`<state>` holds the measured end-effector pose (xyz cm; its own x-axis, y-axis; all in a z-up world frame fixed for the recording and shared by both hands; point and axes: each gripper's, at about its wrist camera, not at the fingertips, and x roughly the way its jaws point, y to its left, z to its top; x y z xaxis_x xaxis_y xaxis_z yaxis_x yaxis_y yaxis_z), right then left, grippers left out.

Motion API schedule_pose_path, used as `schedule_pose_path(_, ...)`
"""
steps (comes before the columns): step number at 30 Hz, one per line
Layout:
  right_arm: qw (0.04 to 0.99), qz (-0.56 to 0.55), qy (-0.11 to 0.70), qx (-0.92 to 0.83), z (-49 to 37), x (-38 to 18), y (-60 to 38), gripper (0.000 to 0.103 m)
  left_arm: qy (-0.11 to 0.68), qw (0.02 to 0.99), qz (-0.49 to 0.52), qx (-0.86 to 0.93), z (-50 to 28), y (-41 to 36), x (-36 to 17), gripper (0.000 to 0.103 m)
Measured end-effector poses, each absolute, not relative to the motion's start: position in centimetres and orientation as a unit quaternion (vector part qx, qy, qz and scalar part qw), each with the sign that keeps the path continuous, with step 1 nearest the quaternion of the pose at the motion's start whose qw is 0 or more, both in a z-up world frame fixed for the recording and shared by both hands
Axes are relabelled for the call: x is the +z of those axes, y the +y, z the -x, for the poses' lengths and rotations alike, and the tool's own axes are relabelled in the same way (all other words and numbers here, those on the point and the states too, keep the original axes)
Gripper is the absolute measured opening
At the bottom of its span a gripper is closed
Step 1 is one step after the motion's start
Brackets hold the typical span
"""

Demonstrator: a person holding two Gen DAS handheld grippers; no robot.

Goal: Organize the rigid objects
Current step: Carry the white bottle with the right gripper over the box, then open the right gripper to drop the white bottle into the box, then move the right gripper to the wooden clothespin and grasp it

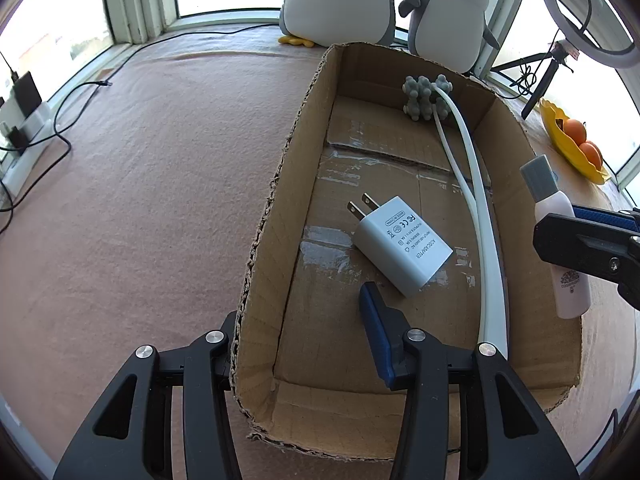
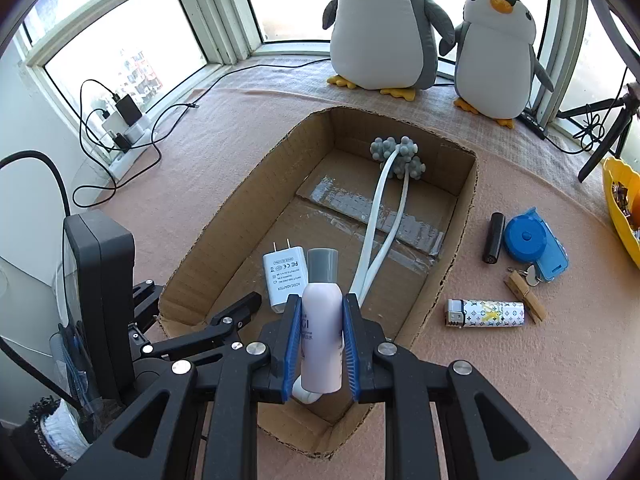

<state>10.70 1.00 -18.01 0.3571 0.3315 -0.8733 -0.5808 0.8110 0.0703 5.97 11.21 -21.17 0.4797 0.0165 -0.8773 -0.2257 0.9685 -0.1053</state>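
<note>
A cardboard box (image 1: pixel 280 208) (image 2: pixel 464 216) stands open on the pink cloth. In it lie a white plug adapter (image 1: pixel 404 246) (image 2: pixel 284 276) and a white massager with grey knobbed balls (image 1: pixel 426 98) (image 2: pixel 396 156). My right gripper (image 2: pixel 320 344) is shut on a white bottle with a grey cap (image 2: pixel 322 320) and holds it above the box's near end; the bottle also shows in the left wrist view (image 1: pixel 560 240). My left gripper (image 1: pixel 304 344) is open, straddling the box's left wall, one blue-padded finger inside.
Right of the box lie a patterned lighter (image 2: pixel 486 313), a black cylinder (image 2: pixel 494 238), a blue tape measure (image 2: pixel 528 240), a blue case and a wooden clothespin (image 2: pixel 526 290). Two plush penguins (image 2: pixel 384 28) stand at the back. A yellow fruit bowl (image 1: pixel 572 148) sits right. Cables and chargers (image 2: pixel 120 120) lie left.
</note>
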Motion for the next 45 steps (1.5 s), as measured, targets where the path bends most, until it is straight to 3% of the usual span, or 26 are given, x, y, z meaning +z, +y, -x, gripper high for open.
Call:
schedule_pose_path(12,0.808,0.12,0.5,0.287,-10.9,-18.6,1.2,0.019,0.504,0.854,0.101,0.073,-6.0,11.1,-21.1,0.046)
schedule_pose_path(13,0.807,0.118,0.5,0.289,-10.9,-18.5,1.2,0.021,0.504,0.854,0.101,0.073,-6.0,11.1,-21.1,0.046)
schedule_pose_path(15,0.81,0.117,0.497,0.29,-10.9,-18.3,1.1,0.039,0.504,0.854,0.102,0.073,-6.0,11.2,-21.1,0.046)
schedule_pose_path(17,0.815,0.116,0.488,0.291,-10.7,-17.9,1.0,0.044,0.504,0.854,0.101,0.073,-6.0,11.2,-21.1,0.046)
schedule_pose_path(28,0.818,0.092,0.489,0.287,-11.6,-17.5,-1.6,0.044,0.504,0.854,0.102,0.074,-6.0,11.2,-21.2,0.046)
schedule_pose_path(45,0.855,0.09,0.463,0.214,-15.7,-16.8,-13.3,0.045,0.504,0.854,0.099,0.077,-6.0,11.2,-21.0,0.046)
